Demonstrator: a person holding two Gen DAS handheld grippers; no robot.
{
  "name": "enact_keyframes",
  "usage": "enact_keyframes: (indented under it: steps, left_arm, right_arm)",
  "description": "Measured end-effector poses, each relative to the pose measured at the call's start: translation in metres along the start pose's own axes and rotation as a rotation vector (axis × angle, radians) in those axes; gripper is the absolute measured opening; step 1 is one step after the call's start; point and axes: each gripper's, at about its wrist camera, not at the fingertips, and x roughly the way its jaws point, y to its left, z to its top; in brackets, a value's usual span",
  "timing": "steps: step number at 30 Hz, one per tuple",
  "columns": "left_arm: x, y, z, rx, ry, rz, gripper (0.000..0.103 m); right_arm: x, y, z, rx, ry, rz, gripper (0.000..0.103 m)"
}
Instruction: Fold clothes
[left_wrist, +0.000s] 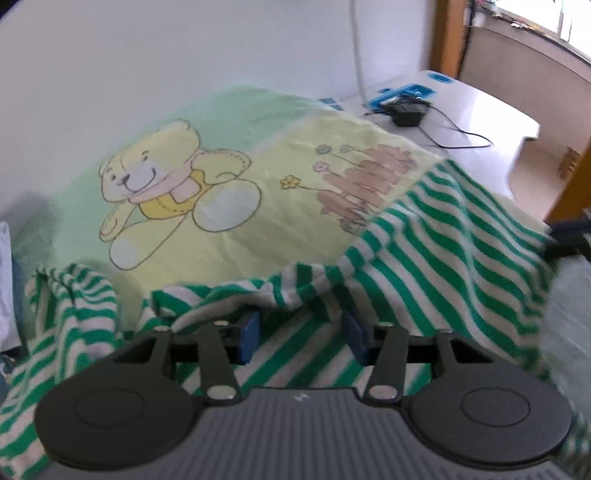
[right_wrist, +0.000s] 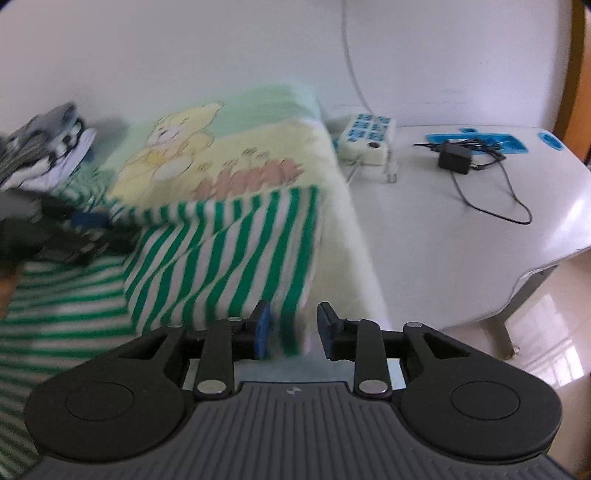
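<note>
**Q:** Two grippers are in view. What is each doing?

**A:** Black two-finger left gripper (left_wrist: 301, 338), blue pads spread wide, nothing pinched. It hovers low over the green-and-white striped knit garment (left_wrist: 424, 258), which runs under and between its fingers. Black two-finger right gripper (right_wrist: 293, 330), also with a clear gap between its fingers. The garment's lower corner sits in that gap, against the left pad; motion blur hides whether anything is gripped.

**Q:** Where does the garment lie?

**A:** Spread on a pale yellow-and-green cotton sheet printed with a cartoon bear (left_wrist: 177, 177). In the right view, one flap is doubled over with a straight edge (right_wrist: 221, 240); near the left gripper the cloth is bunched and rumpled.

**Q:** Why are they placed so?

**A:** Likely one at each side of the garment, to manage both ends of a fold. Whether they are letting go or about to take hold, I cannot tell.

**Q:** Beyond that?

**A:** A stack of folded clothes (right_wrist: 48, 147) lies far left. On the white table (right_wrist: 461, 266), a white-and-blue power strip (right_wrist: 365, 142) and a black adapter with cable (right_wrist: 454, 157).
</note>
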Motion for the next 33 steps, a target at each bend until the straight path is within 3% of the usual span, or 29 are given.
enact_keyframes:
  steps: [6,10,11,14,18,21,23,27,29,33]
  left_arm:
    - [0.028,0.025,0.031,-0.175,-0.027,0.164,0.056]
    - [0.025,0.017,0.029,-0.139,-0.042,0.179,0.054]
    - [0.019,0.013,0.025,-0.121,-0.051,0.177,0.054]
    - [-0.004,0.006,0.004,-0.086,-0.064,0.155,0.055]
    - [-0.028,0.001,-0.028,-0.072,-0.052,0.147,0.053]
    - [-0.042,0.013,-0.056,-0.111,-0.012,0.187,0.035]
    - [-0.054,0.026,-0.074,-0.159,0.002,0.213,0.028]
    - [-0.084,0.052,-0.105,-0.249,0.000,0.253,0.028]
    - [-0.098,0.065,-0.121,-0.294,-0.001,0.272,0.023]
    - [-0.127,0.080,-0.149,-0.349,-0.015,0.305,0.024]
  right_arm:
    - [-0.004,0.011,-0.002,-0.050,-0.009,-0.083,0.000]
    - [-0.006,0.010,0.000,-0.057,-0.011,-0.110,0.002]
    - [-0.012,0.012,0.002,-0.064,-0.046,-0.121,0.002]
    - [-0.009,0.023,0.010,-0.084,-0.069,-0.089,0.010]
    - [0.009,0.041,0.019,-0.109,-0.048,-0.008,0.010]
    - [0.022,0.054,0.027,-0.125,-0.032,0.051,0.010]
    - [0.033,0.046,0.030,-0.070,0.013,0.024,0.010]
    - [0.034,0.051,0.044,-0.026,0.011,-0.069,0.011]
    - [0.029,0.073,0.056,-0.070,-0.027,0.022,0.013]
    - [0.028,0.128,0.076,-0.090,-0.044,0.296,0.028]
